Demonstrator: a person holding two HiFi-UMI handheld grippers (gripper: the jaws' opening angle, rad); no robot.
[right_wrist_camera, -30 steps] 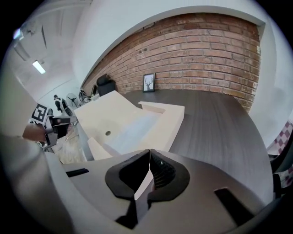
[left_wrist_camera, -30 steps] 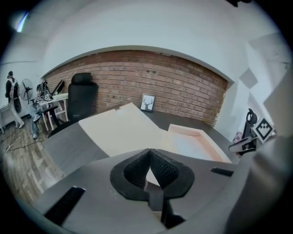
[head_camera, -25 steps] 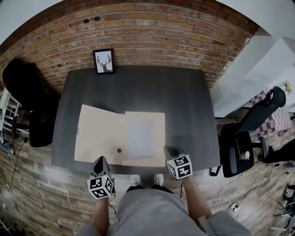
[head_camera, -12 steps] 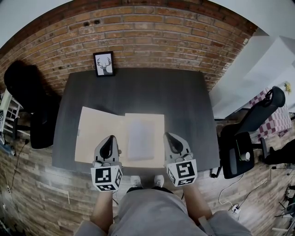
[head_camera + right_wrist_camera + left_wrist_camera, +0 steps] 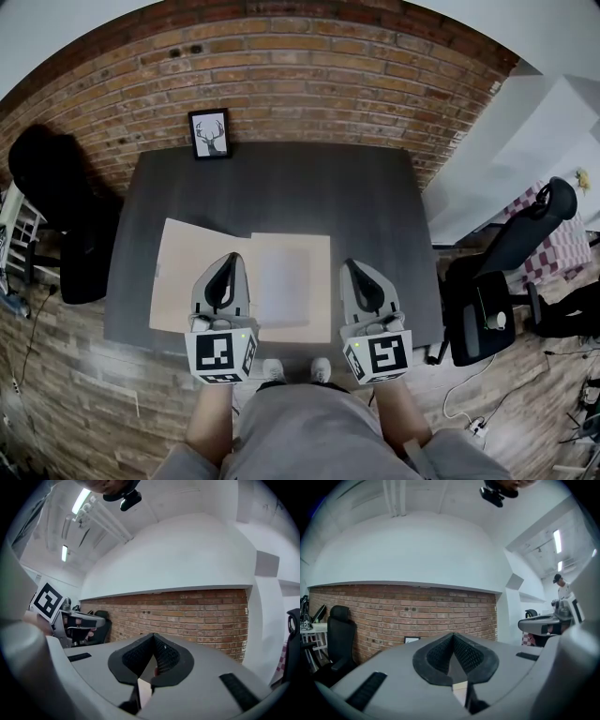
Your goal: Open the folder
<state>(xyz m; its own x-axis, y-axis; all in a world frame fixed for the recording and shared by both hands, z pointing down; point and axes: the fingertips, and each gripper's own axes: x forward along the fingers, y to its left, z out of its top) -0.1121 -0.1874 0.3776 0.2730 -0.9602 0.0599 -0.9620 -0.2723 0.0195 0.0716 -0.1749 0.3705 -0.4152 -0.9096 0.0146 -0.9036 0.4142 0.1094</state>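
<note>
folder (image 5: 187,281): laid on table (image 5: 319,197), front-left part
frame (image 5: 210,134): stood at table's back-left edge
chair (image 5: 56,206): placed left of table

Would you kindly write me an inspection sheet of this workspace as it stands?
Surface: dark grey table.
Job's things: tan folder lies open, with a white sheet on its right half.
Clutter: framed deer picture at the table's far edge.
Grippers: left gripper and right gripper both shut, empty, held over the near edge.
Cables: loose cable on the floor at the right.
Surroundings: brick wall; black chairs on both sides.
</note>
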